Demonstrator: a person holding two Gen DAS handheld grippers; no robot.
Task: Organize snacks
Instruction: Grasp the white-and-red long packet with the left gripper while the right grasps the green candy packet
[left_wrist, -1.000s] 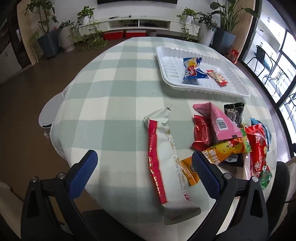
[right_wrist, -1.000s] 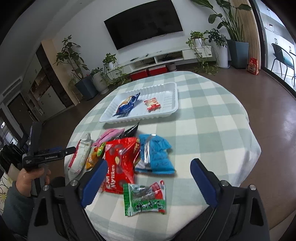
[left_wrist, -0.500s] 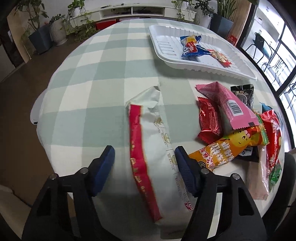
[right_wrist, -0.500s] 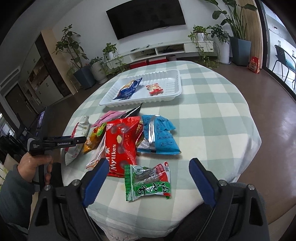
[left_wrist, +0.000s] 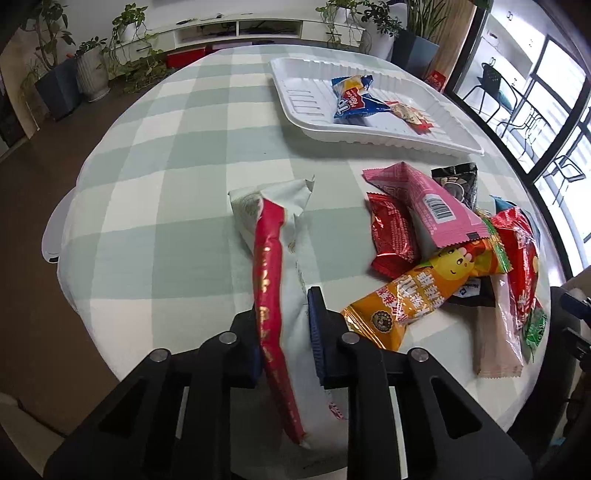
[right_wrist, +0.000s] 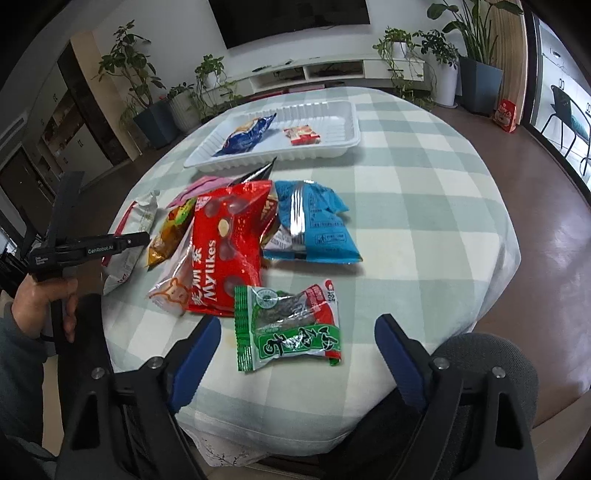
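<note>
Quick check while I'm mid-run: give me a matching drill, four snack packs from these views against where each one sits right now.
Things:
1. white-and-red pack
2. blue pack
3. green pack
4. pink pack

Places:
A. inside the white tray
B. on the cloth ahead of the open right gripper
C. pinched in the closing left gripper
D. in the pile, overlapping a red wrapper

Pairs: 1-C, 2-A, 3-B, 4-D

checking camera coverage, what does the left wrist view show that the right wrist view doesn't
Only the left wrist view shows the left gripper closing, pads pressing the white and red packet, plus the dark red packet.
Only the right wrist view shows the open right gripper over the green packet and the hand.
Both show the white tray and checked tablecloth.
</note>
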